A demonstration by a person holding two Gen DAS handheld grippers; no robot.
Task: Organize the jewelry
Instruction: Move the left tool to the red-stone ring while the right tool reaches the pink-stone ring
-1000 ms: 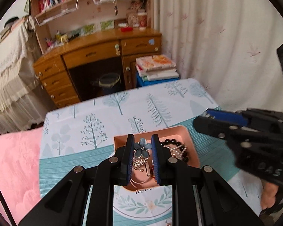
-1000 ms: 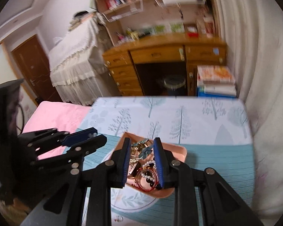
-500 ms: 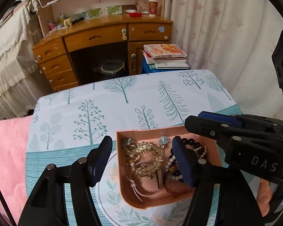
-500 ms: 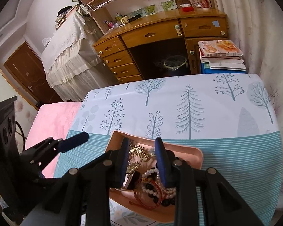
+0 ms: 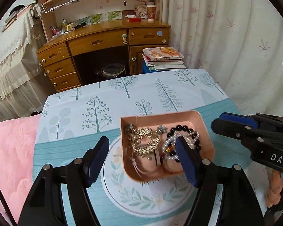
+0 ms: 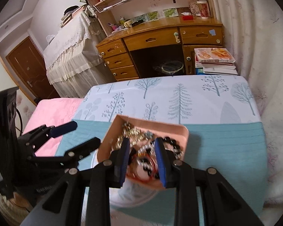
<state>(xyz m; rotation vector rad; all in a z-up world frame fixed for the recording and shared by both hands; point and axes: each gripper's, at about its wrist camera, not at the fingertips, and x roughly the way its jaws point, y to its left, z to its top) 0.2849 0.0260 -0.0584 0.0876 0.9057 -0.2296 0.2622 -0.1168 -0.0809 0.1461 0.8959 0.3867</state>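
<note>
1. The far half of the tablecloth [image 5: 122,98] lies bare, open to approach.
2. The pink tray [image 5: 205,131] holds tangled jewelry [image 5: 147,141].
3. The right gripper [image 5: 217,122] hangs just beside the tray's right wall, narrowing that side.

I read "DAS" in white caps on the right gripper [image 5: 234,126] body, seen from my left wrist cam. Book covers, spines on the shelf, cup print, embossed lettering on the left gripper [image 6: 75,135]: too small/blurred, can't read.
</note>
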